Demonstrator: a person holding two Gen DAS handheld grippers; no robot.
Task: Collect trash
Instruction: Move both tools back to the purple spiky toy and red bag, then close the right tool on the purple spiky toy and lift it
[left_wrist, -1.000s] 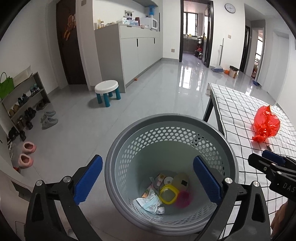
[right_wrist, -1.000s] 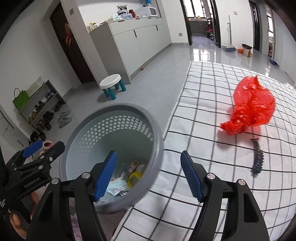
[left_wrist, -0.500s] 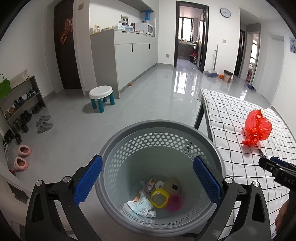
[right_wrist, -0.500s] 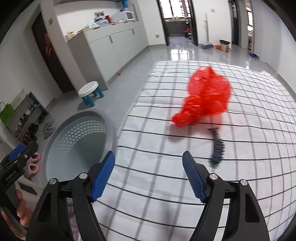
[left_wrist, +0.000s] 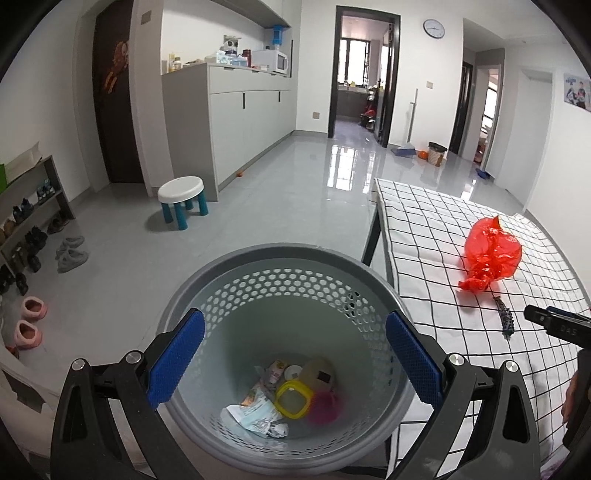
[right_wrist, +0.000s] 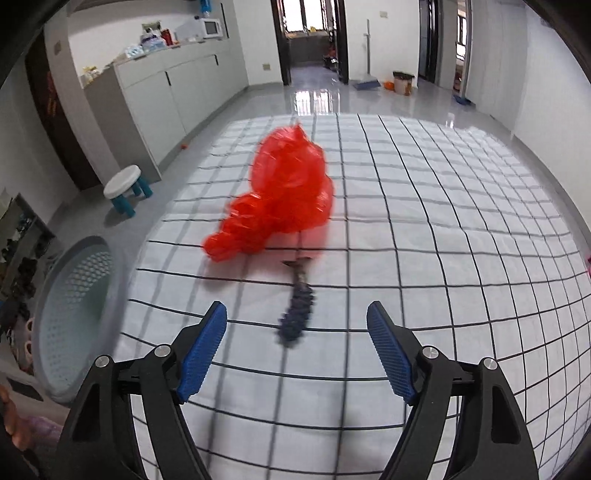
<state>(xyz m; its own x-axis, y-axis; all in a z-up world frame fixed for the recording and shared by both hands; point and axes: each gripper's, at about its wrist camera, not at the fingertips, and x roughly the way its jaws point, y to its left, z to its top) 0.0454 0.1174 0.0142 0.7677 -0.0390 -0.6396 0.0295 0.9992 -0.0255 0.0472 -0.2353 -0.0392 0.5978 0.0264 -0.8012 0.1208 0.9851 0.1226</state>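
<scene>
Left wrist view: left tongs (left_wrist: 293, 363) spread wide and empty over the grey perforated basket (left_wrist: 229, 273), litter at its bottom; red plastic bag (left_wrist: 489, 254) and dark strip (left_wrist: 506, 319) lie on the checked desk (left_wrist: 424, 236), off to the right.

Right wrist view: right tongs (right_wrist: 297, 349), jaws opening and empty, face the dark strip (right_wrist: 297, 312) just ahead between them; red bag (right_wrist: 284, 195) beyond, touching the strip's far end; basket (right_wrist: 74, 314) far left.

Black angular left gripper (left_wrist: 293, 363), right gripper (right_wrist: 297, 349), blue ribbed pads, silver screws
</scene>
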